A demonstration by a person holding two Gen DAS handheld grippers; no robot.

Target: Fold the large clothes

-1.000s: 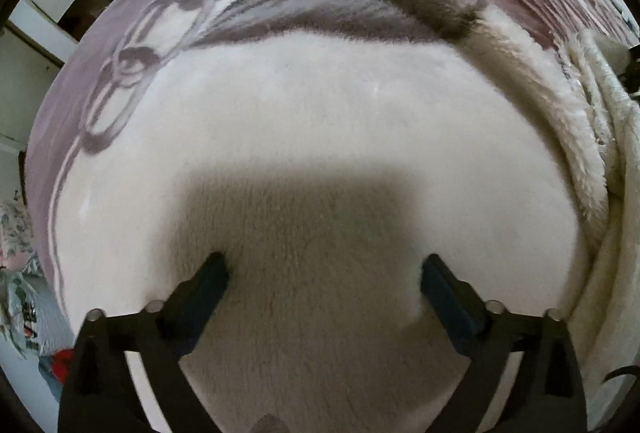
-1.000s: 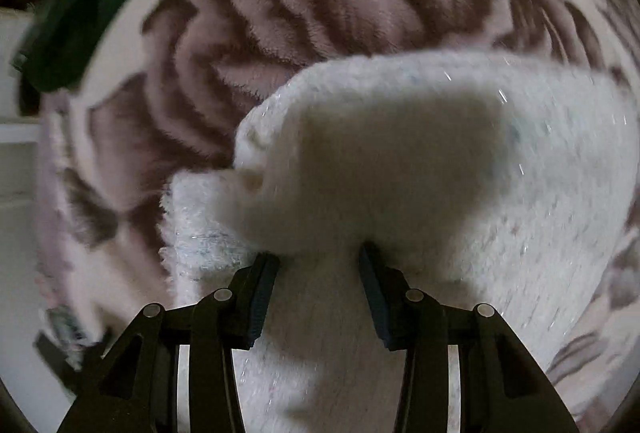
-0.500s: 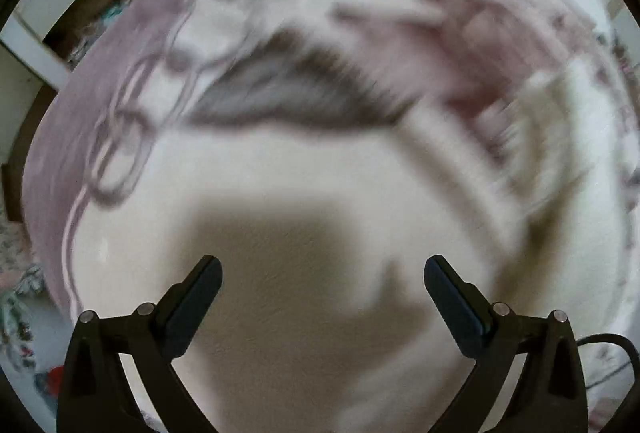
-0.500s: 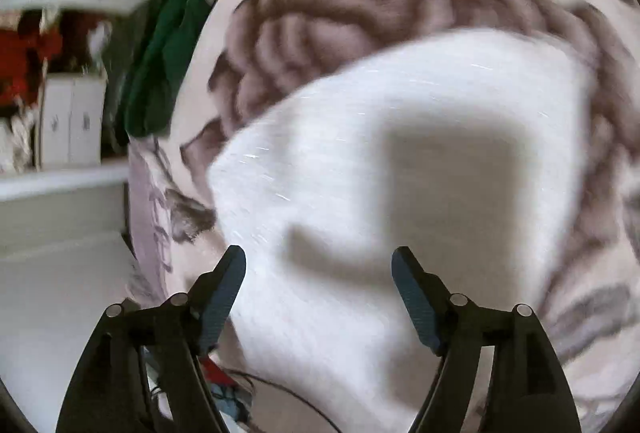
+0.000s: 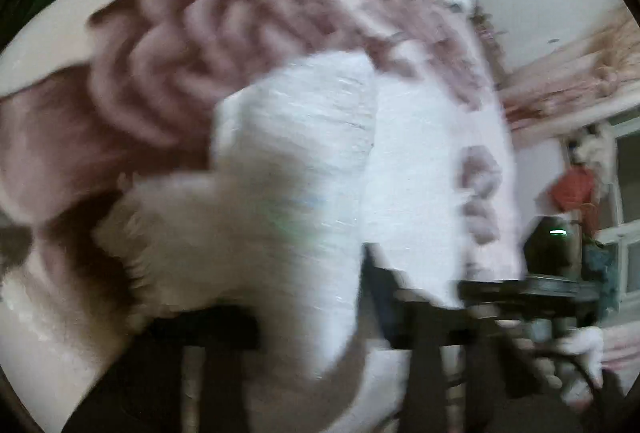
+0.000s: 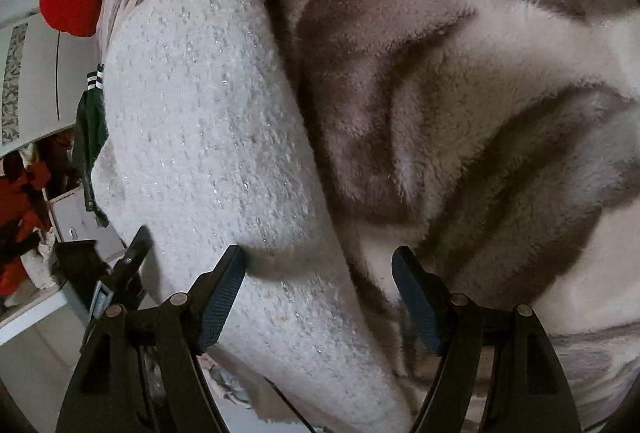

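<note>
Both grippers had swung off the flat cloth since a second earlier. A plush blanket (image 6: 460,113) with a brown pattern covered the bed, the white fuzzy sweater (image 6: 208,121) lying folded upon it. The right gripper (image 6: 320,297) stood wide open over the sweater's edge, holding nothing. The left gripper (image 5: 312,333) was blurred behind sweater fabric; its state could not be told.
</note>
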